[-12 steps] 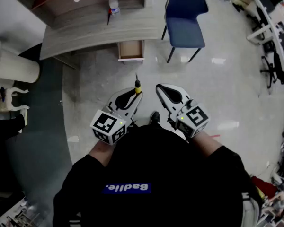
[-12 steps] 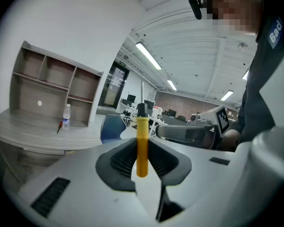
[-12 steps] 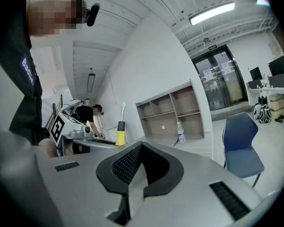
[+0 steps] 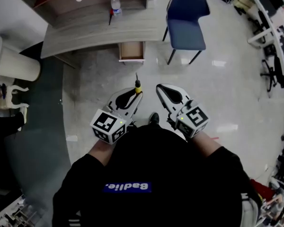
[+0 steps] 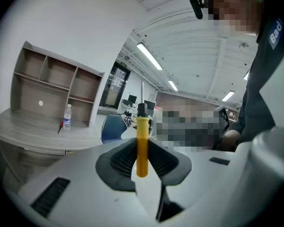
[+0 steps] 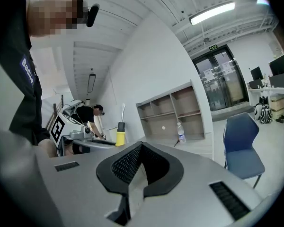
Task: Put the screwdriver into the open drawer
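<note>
Left gripper (image 4: 135, 94): your jaws are pinched on the yellow handle of the screwdriver (image 5: 142, 138), taken by its butt half; the black collar and the metal shaft stand clear beyond the pads. Judged reason: the free length leads the way into the drawer, and a tip ahead of the jaws shows you where it points.

In the head view the shaft aims away from your body toward the open drawer (image 4: 131, 50), which is pulled out from under the desk (image 4: 94, 34). The two are well apart with bare floor (image 4: 104, 79) between them, so the carry is not yet done.

Right gripper (image 6: 142, 149): its jaws are pressed together with nothing between them; you hold it just beside the left one, close in front of your torso. It has no job in this step as I read it; shut and tucked in, it is out of the screwdriver's path.

Both grippers point roughly forward, not at the floor; that suits a carry rather than a placing.

The drawer's mouth faces up and toward you; the blue chair (image 4: 185, 22) sits off to its right and the bottle (image 4: 114, 4) stands on the desk behind it, so the approach looks unobstructed.

Next, by judgement: close the distance, bring the shaft over the drawer's mouth, lower it, then spread the jaws. Risk: a thin round handle may roll in the pads if you swing.
</note>
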`<move>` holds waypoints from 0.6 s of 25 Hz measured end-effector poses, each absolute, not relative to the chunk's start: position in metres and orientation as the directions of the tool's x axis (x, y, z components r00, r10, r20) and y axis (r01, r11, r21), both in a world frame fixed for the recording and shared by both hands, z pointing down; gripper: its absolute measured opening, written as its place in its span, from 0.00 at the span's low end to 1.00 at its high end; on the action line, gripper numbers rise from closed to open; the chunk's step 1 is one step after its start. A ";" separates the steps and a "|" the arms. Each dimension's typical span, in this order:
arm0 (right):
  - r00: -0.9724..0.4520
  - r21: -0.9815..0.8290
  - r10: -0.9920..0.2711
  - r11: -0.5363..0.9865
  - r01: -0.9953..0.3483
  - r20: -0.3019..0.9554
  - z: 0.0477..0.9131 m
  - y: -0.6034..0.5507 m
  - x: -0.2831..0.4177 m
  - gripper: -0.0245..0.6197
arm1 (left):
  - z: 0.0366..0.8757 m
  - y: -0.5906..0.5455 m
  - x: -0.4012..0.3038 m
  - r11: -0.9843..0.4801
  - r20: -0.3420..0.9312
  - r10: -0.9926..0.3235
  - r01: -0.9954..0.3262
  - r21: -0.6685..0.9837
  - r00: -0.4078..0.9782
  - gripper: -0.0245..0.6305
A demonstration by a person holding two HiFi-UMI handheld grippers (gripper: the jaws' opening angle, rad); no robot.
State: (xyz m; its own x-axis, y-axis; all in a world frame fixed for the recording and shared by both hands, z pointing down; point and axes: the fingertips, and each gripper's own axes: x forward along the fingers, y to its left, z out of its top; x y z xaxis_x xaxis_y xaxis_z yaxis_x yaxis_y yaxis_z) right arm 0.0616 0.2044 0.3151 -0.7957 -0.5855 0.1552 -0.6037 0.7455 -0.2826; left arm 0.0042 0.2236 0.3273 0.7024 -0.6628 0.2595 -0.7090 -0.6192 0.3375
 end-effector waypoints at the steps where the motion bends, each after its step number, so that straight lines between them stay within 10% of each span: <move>1: -0.796 -0.281 -0.585 0.746 -0.603 0.155 0.315 0.204 0.061 0.08 | 0.327 0.224 0.004 -0.620 0.259 -0.663 -0.709 0.337 0.703 0.15; 15: -0.824 -0.281 -0.552 0.776 -0.564 0.128 0.309 0.187 0.083 0.08 | 0.326 0.212 0.024 -0.585 0.267 -0.698 -0.744 0.322 0.664 0.15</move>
